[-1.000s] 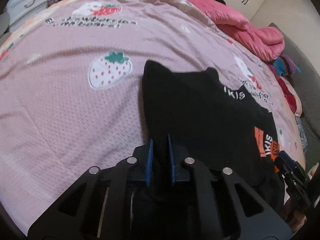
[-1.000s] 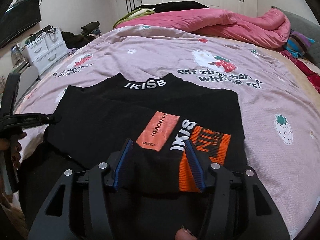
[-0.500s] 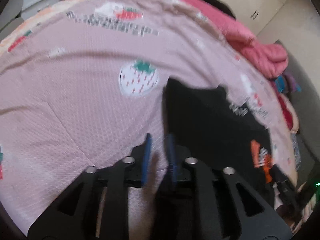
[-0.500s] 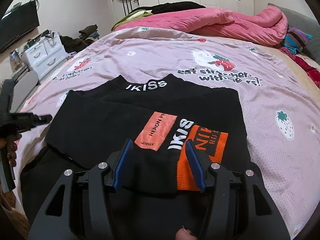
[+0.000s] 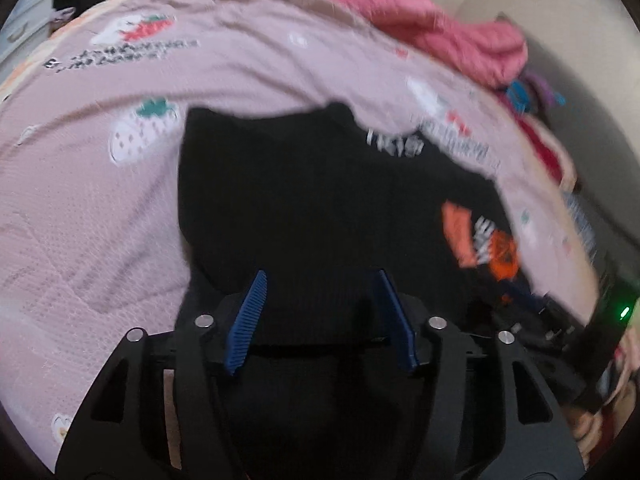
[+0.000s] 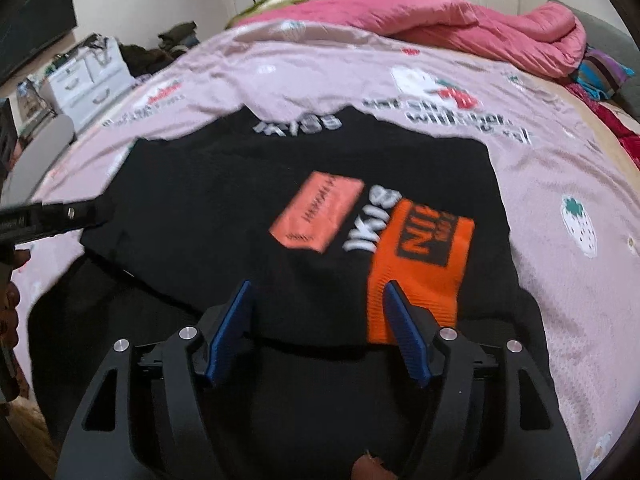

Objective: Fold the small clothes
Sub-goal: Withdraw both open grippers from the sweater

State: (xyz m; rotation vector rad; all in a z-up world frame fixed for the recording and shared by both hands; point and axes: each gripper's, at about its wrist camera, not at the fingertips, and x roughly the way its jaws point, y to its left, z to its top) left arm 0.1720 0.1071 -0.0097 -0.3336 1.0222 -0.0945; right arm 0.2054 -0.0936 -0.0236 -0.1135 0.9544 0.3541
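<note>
A black top (image 5: 304, 184) with a white-lettered collar lies folded on the pink bedspread (image 5: 80, 200). Its sleeve with the orange cuff (image 6: 420, 264) is laid across the body (image 6: 208, 200). My left gripper (image 5: 321, 276) hovers over the near left fold, its jaws opening. Black cloth lies below the blue pads (image 5: 248, 316), and they do not press on it. My right gripper (image 6: 318, 286) straddles the near end of the folded sleeve, its jaws also opening and its pads clear of the cloth. The left view is blurred.
A bunched pink quilt (image 6: 460, 28) lies along the far side of the bed. White drawers (image 6: 88, 76) and a dark screen stand off the bed at the left. More cloth is piled at the right edge (image 6: 608, 68). A hand (image 6: 10, 300) shows at the left rim.
My left gripper has let go of the black fold it pinched, its jaws have spread wide, and it swung left and back over the top. My right jaws have widened a little.
</note>
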